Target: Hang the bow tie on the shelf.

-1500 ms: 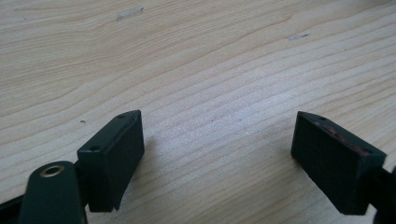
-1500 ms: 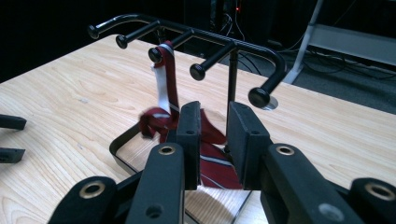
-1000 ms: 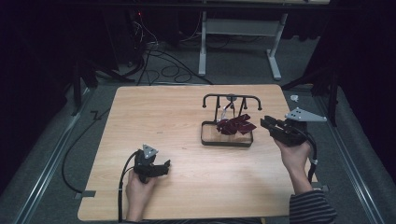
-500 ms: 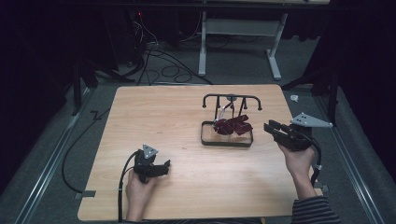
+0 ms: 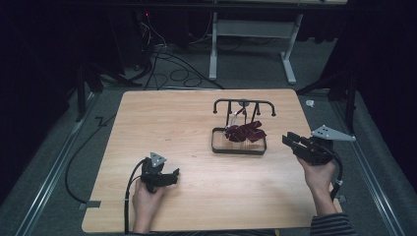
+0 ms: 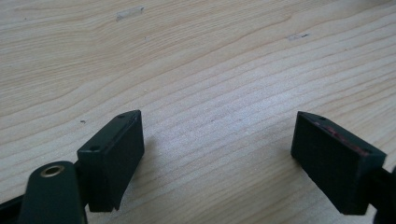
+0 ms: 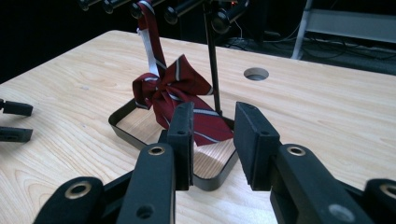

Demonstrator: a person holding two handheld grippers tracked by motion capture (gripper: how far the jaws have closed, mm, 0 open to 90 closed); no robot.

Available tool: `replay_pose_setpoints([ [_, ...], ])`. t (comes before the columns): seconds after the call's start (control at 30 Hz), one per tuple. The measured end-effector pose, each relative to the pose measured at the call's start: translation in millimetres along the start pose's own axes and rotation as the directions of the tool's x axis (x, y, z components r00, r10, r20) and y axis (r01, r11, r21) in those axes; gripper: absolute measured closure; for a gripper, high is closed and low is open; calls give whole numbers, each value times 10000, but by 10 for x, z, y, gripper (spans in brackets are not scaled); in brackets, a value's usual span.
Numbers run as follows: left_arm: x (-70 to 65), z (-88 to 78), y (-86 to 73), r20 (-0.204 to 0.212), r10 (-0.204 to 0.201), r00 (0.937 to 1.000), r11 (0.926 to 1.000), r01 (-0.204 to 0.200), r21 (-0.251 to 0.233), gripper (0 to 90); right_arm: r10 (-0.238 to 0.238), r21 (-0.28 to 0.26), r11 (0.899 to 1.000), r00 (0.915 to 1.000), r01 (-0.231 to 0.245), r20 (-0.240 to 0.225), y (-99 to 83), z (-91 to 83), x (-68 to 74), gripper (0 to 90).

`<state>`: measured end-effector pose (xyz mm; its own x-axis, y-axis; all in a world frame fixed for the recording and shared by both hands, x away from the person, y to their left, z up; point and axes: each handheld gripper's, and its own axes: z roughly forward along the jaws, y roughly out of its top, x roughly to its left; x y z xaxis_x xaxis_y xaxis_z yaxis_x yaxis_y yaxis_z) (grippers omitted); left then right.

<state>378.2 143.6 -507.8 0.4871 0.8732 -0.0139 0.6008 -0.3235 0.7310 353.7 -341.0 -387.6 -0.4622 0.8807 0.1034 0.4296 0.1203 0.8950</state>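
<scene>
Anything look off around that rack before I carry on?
The striped bow tie hangs by its strap from one peg of the black rack, but it sags crumpled, one end drooping over the rim of the rack's base tray. Nothing spilled or broken that I can see.

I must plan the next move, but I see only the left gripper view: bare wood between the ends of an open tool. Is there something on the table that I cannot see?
Observer: Yes. The high view shows a black stand with a tray base on the right half of the table.
Operator: Does something hang on it?
Observer: A dark red striped tie hangs from one peg, and its lower end reaches over the tray.
Operator: Where is the right tool?
Observer: The right tool is to the right of the stand and apart from it. It points toward the stand, open, and holds nothing.
</scene>
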Motion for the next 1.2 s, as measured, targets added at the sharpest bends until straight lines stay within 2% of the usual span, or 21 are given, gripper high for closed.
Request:
replay_pose_setpoints([
  [1.2, 0, 0, 0, -5, 0, 10000, 10000, 0, 2, 175, 640, 500, 9967, 9979, -634, -116, -427, 19, -79, 690],
])
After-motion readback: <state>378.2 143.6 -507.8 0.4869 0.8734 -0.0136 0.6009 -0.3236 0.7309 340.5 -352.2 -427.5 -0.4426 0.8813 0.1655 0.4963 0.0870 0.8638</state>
